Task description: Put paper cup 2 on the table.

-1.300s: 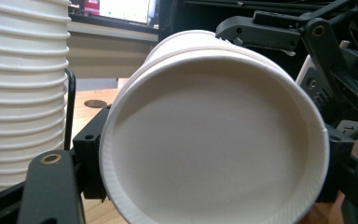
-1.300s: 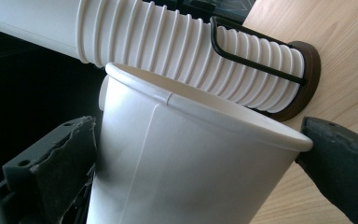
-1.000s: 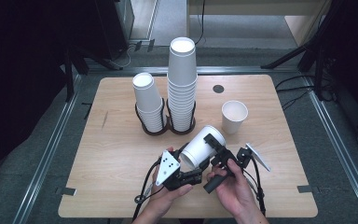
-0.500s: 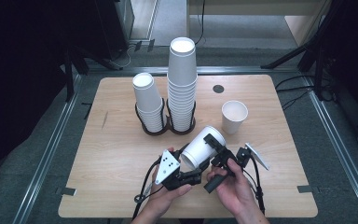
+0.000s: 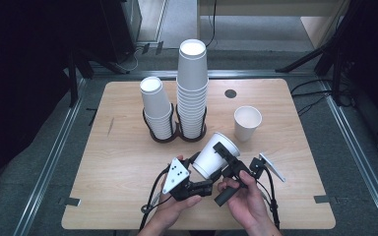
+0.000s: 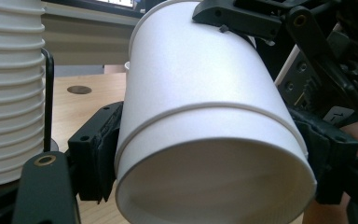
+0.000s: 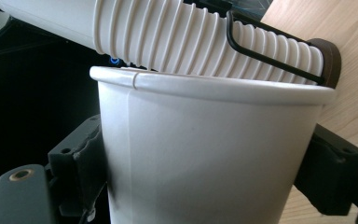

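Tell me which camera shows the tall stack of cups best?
The high view: the tall stack stands whole in its black holder. The left gripper view catches its ribbed edge; the right gripper view shows part of it, tilted.

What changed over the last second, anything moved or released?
Nothing visibly changed. The tilted white paper cup is still clamped between the left tool and the right tool above the wooden table; the two white cup stacks and the lone upright white paper cup stayed put.
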`<action>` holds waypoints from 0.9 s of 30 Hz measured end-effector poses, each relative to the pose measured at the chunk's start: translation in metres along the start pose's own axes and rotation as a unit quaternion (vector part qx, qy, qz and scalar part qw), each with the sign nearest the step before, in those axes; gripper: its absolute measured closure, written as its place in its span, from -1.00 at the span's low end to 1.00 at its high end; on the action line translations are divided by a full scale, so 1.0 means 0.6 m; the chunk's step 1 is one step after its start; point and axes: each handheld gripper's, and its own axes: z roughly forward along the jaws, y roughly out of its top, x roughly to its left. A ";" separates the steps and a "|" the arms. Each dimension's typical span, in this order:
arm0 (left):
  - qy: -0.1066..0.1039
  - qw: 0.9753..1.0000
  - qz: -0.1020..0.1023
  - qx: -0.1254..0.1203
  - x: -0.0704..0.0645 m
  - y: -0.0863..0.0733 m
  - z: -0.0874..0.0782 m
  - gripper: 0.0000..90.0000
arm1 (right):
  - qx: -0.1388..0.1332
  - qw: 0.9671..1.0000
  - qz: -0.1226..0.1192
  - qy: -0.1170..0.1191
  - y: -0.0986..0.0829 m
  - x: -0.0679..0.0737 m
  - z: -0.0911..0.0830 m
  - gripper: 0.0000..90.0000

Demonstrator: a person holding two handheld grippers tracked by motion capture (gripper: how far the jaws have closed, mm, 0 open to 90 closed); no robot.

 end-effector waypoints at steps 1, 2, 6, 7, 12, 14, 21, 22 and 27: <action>-0.001 1.000 -0.001 0.003 0.001 0.001 0.000 -0.57 | 0.003 1.000 -0.004 -0.001 0.000 0.001 -0.001 -0.66; -0.001 1.000 -0.001 0.005 0.002 0.002 0.000 -0.58 | 0.002 1.000 -0.007 -0.002 0.000 0.001 -0.001 -0.65; 0.003 1.000 -0.003 0.017 0.005 0.004 0.000 -0.63 | -0.005 1.000 -0.013 0.002 0.000 0.002 -0.001 -0.64; 0.003 1.000 -0.006 0.024 0.007 0.004 0.001 -0.67 | -0.010 1.000 -0.018 0.003 0.000 0.002 -0.001 -0.64; 0.002 0.999 -0.015 0.033 0.012 0.005 0.000 -0.81 | -0.026 0.999 -0.038 0.006 0.004 0.005 -0.003 -0.64; 0.003 0.999 -0.020 0.032 0.013 0.006 0.000 -0.91 | -0.034 0.998 -0.045 0.005 0.009 0.005 -0.004 -0.64; 0.013 0.999 -0.022 0.038 0.023 0.009 -0.003 -0.97 | -0.063 0.994 -0.092 -0.001 0.024 0.011 -0.010 -0.64; 0.014 0.999 -0.023 0.038 0.024 0.010 -0.004 -0.97 | -0.068 0.993 -0.096 0.001 0.026 0.012 -0.011 -0.64; 0.015 0.999 -0.025 0.037 0.029 0.013 -0.008 -0.97 | -0.083 0.990 -0.116 -0.004 0.036 0.014 -0.015 -0.64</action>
